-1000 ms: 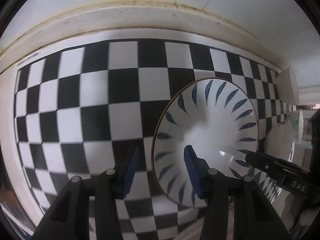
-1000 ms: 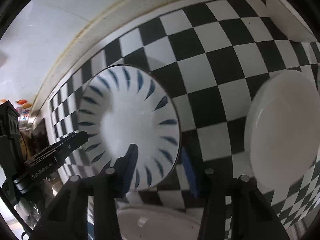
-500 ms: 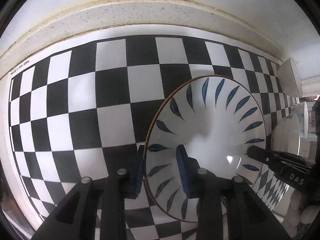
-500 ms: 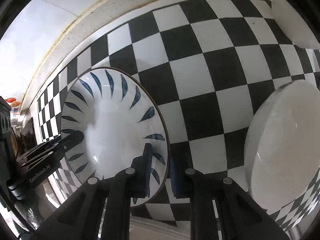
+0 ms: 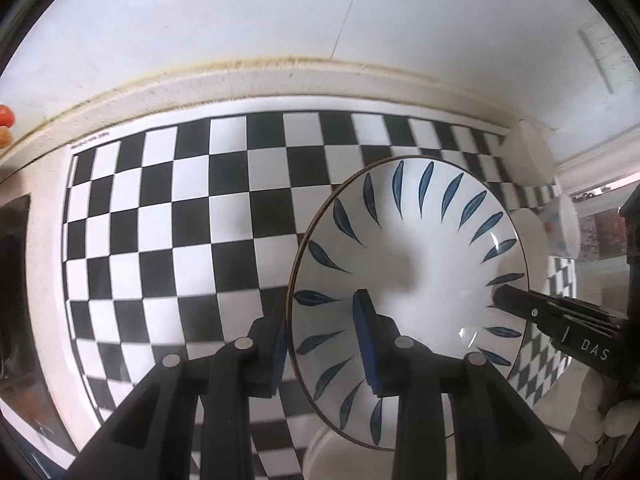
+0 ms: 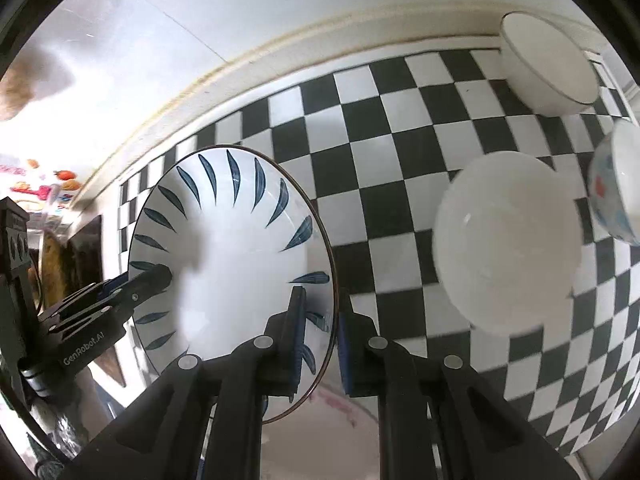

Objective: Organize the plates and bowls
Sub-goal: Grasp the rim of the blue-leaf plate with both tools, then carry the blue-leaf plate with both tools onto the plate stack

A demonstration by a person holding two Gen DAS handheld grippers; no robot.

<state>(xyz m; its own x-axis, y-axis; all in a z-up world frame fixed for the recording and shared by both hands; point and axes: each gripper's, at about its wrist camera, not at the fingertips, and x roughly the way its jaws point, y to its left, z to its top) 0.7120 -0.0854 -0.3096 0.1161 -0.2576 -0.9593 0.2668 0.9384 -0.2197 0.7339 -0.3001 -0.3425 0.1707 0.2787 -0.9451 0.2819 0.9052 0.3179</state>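
white plate [image 6: 240, 264] with dark blue leaf marks and thin brown rim, tilted, raised above checkered mat, plain white bowl [image 6: 508, 240] to its right, white bowl [image 6: 548, 76] far right, spotted bowl [image 6: 616, 184] at right edge

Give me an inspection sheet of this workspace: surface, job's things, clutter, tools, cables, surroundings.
Surface: checkered mat on a pale counter.
Job's things: leaf-pattern plate held at opposite rim edges; white bowl, rimmed bowl and spotted bowl on the mat; another white dish lies below the plate.
Clutter: nothing seen.
Tools: left tool shut on the plate's rim; right tool shut on the opposite rim.
Cables: nothing seen.
Surroundings: white wall behind the counter edge.
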